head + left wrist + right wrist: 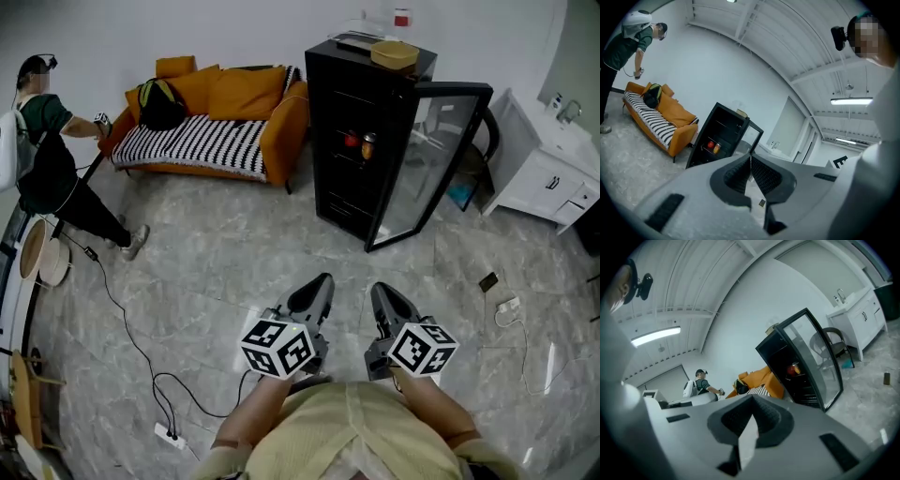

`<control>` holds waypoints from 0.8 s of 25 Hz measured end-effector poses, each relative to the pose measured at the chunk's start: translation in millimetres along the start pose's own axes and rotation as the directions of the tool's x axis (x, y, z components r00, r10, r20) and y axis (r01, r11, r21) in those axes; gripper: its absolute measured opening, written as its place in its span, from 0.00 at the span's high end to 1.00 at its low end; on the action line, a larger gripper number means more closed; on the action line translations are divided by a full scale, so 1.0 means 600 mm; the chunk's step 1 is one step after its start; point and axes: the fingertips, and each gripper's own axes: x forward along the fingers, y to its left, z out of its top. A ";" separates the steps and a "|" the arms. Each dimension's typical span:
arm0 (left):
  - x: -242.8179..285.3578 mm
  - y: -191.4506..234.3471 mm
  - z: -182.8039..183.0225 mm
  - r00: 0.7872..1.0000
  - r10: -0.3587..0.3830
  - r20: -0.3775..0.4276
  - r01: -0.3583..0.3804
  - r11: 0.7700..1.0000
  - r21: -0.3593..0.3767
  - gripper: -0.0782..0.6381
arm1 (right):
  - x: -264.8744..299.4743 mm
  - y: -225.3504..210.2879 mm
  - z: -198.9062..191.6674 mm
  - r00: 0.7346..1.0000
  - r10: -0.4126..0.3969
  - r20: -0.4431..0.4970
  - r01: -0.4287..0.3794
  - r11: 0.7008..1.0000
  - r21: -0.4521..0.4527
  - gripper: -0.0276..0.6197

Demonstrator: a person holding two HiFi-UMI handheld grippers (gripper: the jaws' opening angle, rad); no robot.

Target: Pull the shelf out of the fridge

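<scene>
Fridge (356, 131), black and tall, stands upright on the pale marbled floor (234, 262) in the head view, with its glass door (427, 159) swung wide to the fridge's right. A thin shelf (359, 157) sits level inside, about halfway up, and carries a red round thing (351, 141) and a can (368, 146). Its long edge runs across the fridge and its front edge faces the open doorway. An orange sofa (225, 103) stands just left of the fridge, and a white cabinet (539, 169) stands beyond the door. Bare floor spreads in front of the fridge. The left gripper (322, 280) and right gripper (379, 289) hang well apart from it, side by side, both aimed its way.

In the left gripper view the jaws meet tip to tip with nothing between them. The fridge shows far ahead, the shelf seated fully inside it.

In the right gripper view the jaws are likewise pressed together and empty. The door's edge stands nearer than the fridge body, and the shelf lies level behind it.
</scene>
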 end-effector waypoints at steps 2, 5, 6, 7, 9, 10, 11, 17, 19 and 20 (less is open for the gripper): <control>0.001 0.032 0.014 1.000 -0.006 -0.011 0.006 1.000 0.001 0.85 | 0.031 0.010 -0.006 1.000 -0.013 0.009 0.013 1.000 0.019 0.91; 0.002 0.075 0.035 1.000 -0.015 -0.023 0.015 1.000 0.008 0.85 | 0.069 0.022 -0.008 0.999 -0.028 0.036 0.025 0.997 0.070 0.91; 0.002 0.088 0.041 0.999 -0.017 -0.027 0.017 1.000 0.009 0.85 | 0.080 0.024 -0.009 0.999 -0.034 0.042 0.031 0.996 0.089 0.91; 0.003 0.100 0.045 0.999 -0.020 -0.031 0.020 1.000 0.008 0.85 | 0.090 0.026 -0.011 0.998 -0.042 0.046 0.037 0.994 0.104 0.91; 0.002 0.120 0.049 0.999 -0.026 -0.038 0.026 1.000 0.000 0.85 | 0.105 0.029 -0.015 0.997 -0.059 0.052 0.053 0.992 0.116 0.91; 0.002 0.130 0.050 0.999 -0.027 -0.042 0.027 1.000 -0.005 0.85 | 0.111 0.031 -0.016 0.996 -0.065 0.055 0.058 0.991 0.118 0.91; 0.002 0.138 0.050 0.999 -0.027 -0.046 0.027 1.000 -0.009 0.85 | 0.117 0.034 -0.017 0.996 -0.068 0.059 0.061 0.991 0.120 0.91; 0.020 0.180 0.052 0.999 -0.016 -0.046 0.015 0.999 -0.034 0.85 | 0.153 0.032 -0.010 0.993 -0.091 0.075 0.082 0.990 0.112 0.91; 0.032 0.191 0.057 0.999 -0.008 -0.040 0.007 0.999 -0.039 0.85 | 0.169 0.025 -0.003 0.991 -0.101 0.085 0.092 0.990 0.110 0.91; 0.039 0.195 0.060 0.999 -0.006 -0.037 0.004 0.999 -0.040 0.85 | 0.178 0.020 0.001 0.991 -0.105 0.087 0.095 0.990 0.107 0.91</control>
